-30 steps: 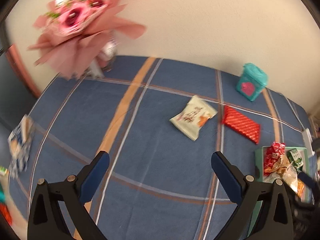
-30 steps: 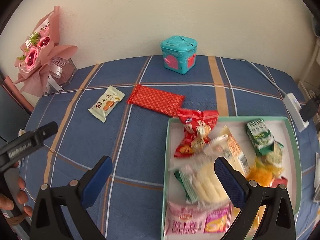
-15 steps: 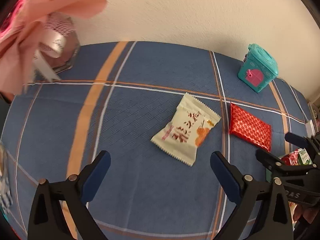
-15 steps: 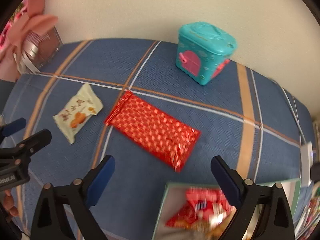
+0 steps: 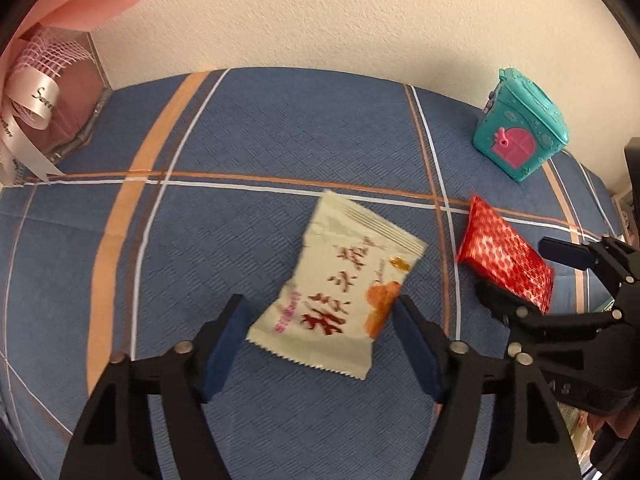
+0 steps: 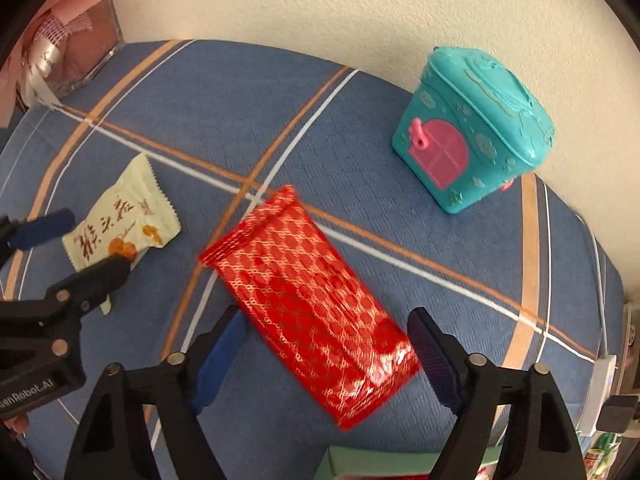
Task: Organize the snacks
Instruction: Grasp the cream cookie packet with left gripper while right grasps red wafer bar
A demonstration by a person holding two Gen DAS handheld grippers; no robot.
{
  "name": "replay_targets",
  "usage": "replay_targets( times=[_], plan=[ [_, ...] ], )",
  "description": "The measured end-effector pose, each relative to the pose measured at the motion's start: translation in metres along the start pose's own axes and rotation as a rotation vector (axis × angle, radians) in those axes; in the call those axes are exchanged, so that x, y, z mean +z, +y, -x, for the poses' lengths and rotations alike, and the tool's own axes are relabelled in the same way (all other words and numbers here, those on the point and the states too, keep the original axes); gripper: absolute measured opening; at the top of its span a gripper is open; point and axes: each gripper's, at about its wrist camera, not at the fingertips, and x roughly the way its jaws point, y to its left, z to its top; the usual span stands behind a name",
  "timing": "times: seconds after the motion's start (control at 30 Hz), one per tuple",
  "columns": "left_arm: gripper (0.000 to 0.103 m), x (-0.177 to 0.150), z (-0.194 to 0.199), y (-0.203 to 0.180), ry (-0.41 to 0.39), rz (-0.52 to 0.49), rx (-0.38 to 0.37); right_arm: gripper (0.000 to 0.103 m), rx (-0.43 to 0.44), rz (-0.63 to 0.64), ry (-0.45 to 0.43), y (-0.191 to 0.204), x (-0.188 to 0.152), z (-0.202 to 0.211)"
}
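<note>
Cream snack packet [image 5: 340, 284] between our left gripper's [image 5: 320, 320] half-closed, closing jaws, red packet [image 6: 308, 300] between our right gripper's [image 6: 328, 336], contact unclear.

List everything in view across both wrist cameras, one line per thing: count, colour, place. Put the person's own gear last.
Cream snack packet: one, cream with red print, flat on the cloth between the left jaws.
Red snack packet: one, red with gold pattern, flat on the cloth between the right jaws.
House-shaped box: one, teal with pink door, at the back by the wall.
Bouquet: one, pink wrapping with white ribbon, far left corner.
Tray: one, pale green, only its edge shows at the near right.
Tablecloth: one, blue with orange and white stripes, covering the surface.
Power strip: one, white, at the right edge.
Left gripper: one, black with blue pads, jaws just closing, not yet gripping.
Right gripper: one, the same, jaws closing, not yet gripping.
</note>
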Motion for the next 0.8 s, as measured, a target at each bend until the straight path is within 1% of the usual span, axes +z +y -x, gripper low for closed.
replay_targets(
  times=[0.07,0.17,0.23,0.33,0.43,0.5,0.53,0.57,0.63,0.73,0.77,0.8],
  plan=[
    [0.07,0.0,-0.002,0.0,0.002,0.003,0.011,0.077,0.01,-0.021,0.0,-0.003,0.002,-0.002],
    [0.066,-0.001,-0.004,0.001,-0.002,0.014,0.019,0.072,0.027,-0.044,-0.007,-0.009,0.003,-0.004],
    [0.064,-0.004,-0.001,0.001,-0.005,0.017,0.022,0.064,0.035,-0.057,-0.016,-0.012,0.003,-0.003],
    [0.063,-0.005,0.001,0.002,-0.006,0.029,0.017,0.056,0.044,-0.079,-0.026,-0.013,0.003,-0.001],
    [0.063,-0.01,0.004,0.002,-0.004,0.043,0.015,0.054,0.049,-0.103,-0.033,-0.012,-0.004,0.002],
    [0.063,-0.013,0.007,0.004,0.0,0.058,0.023,0.054,0.061,-0.12,-0.037,-0.014,-0.014,0.007],
    [0.063,-0.015,0.008,0.005,0.001,0.068,0.027,0.053,0.071,-0.129,-0.039,-0.011,-0.017,0.01],
    [0.063,-0.019,0.011,0.005,0.002,0.08,0.029,0.052,0.087,-0.146,-0.042,-0.016,-0.018,0.01],
    [0.063,-0.027,0.017,0.011,-0.003,0.12,0.023,0.046,0.12,-0.179,-0.049,-0.019,-0.022,0.016],
    [0.062,-0.041,0.024,0.019,-0.002,0.192,-0.009,0.039,0.16,-0.207,-0.06,-0.023,-0.029,0.028],
    [0.063,-0.048,0.027,0.021,-0.003,0.21,-0.007,0.037,0.165,-0.21,-0.06,-0.024,-0.032,0.03],
    [0.062,-0.054,0.029,0.021,-0.002,0.221,0.0,0.033,0.169,-0.211,-0.058,-0.024,-0.035,0.033]
  ],
)
